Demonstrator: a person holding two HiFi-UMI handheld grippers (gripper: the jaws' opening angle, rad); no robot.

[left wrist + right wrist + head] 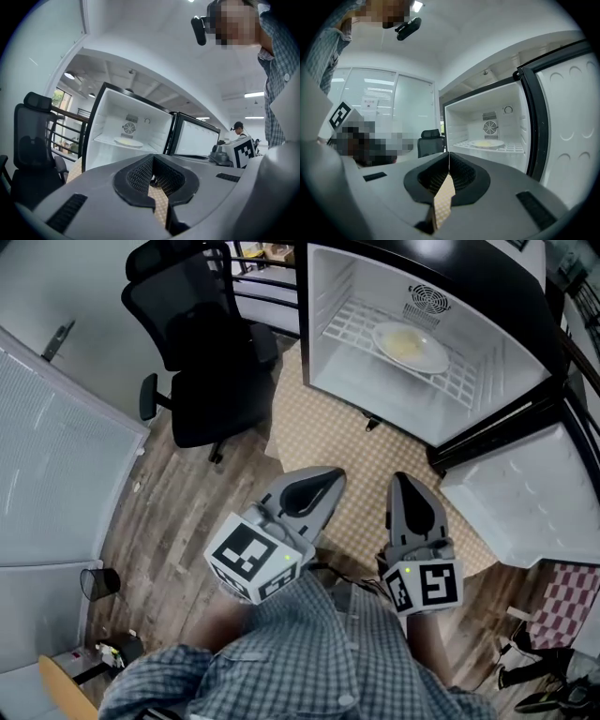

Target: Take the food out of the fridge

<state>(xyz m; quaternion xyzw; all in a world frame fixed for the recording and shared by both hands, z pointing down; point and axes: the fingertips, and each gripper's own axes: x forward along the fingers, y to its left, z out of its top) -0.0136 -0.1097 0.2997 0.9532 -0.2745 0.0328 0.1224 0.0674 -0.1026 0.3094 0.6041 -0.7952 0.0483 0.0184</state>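
The small fridge [525, 352] stands open ahead of me, its door [525, 493] swung out to the right. On its white wire shelf [352, 324] lies a white plate [411, 346] with pale yellow food. The left gripper view shows the plate [128, 142] far off, and so does the right gripper view, where the plate [486, 144] sits under the fan grille. My left gripper [323, 486] and right gripper [405, 482] hang side by side near my body, well short of the fridge. Both point toward it, shut with nothing held.
A black office chair [202, 352] stands left of the fridge by a black railing [267, 282]. A checkered mat [328, 437] covers the floor before the fridge. A wire wastebasket [98, 582] is at lower left, a red checkered cloth [567, 601] at lower right.
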